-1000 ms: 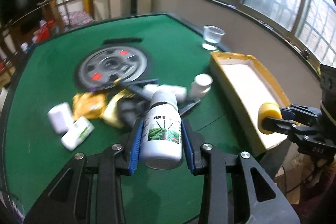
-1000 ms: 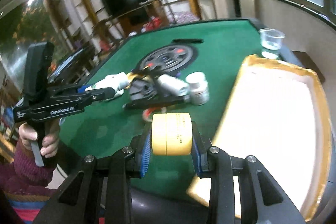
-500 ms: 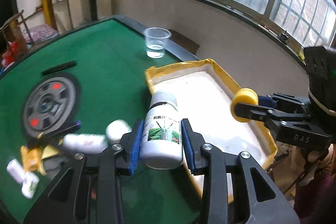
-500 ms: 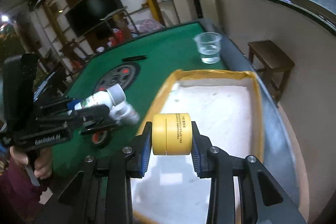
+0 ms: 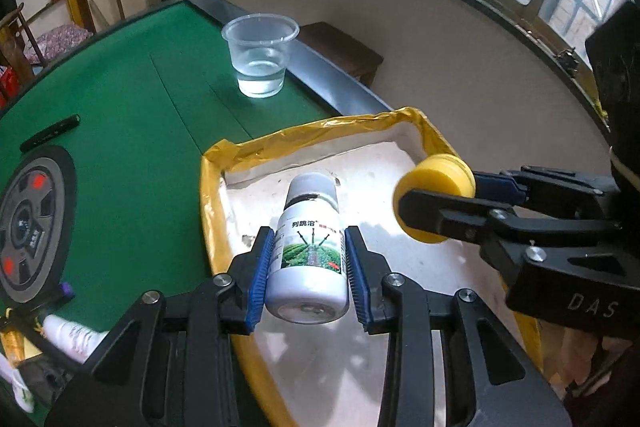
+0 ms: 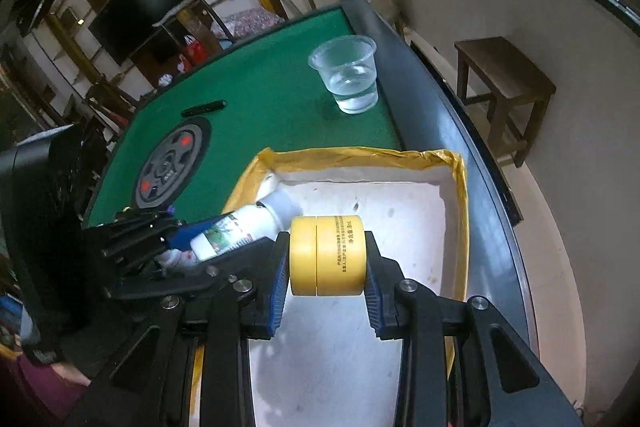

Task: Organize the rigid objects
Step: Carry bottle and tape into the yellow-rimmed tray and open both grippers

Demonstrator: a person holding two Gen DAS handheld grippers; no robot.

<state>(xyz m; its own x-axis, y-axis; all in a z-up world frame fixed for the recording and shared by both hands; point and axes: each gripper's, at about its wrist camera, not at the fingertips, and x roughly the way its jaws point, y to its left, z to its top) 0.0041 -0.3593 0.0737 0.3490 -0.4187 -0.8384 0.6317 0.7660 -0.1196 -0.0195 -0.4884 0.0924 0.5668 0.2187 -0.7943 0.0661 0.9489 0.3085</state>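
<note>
White plastic bottle (image 5: pixel 310 251) with glossy printed label, clamped between ribbed blue pads of left gripper (image 5: pixel 308 269), above yellow-rimmed white tray (image 5: pixel 208 187), cylindrical yellow jar (image 6: pixel 327 255) pinched sideways in right gripper (image 6: pixel 326 281), alongside, over same tray.

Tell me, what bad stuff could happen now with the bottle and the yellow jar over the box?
The left gripper holds the white bottle and the right gripper holds the yellow jar close together over the box. They might bump. Both look to be held above the box floor, so letting go could make the round things roll or bounce. The cup of water stands near the box; a wide swing could tip it.
</note>
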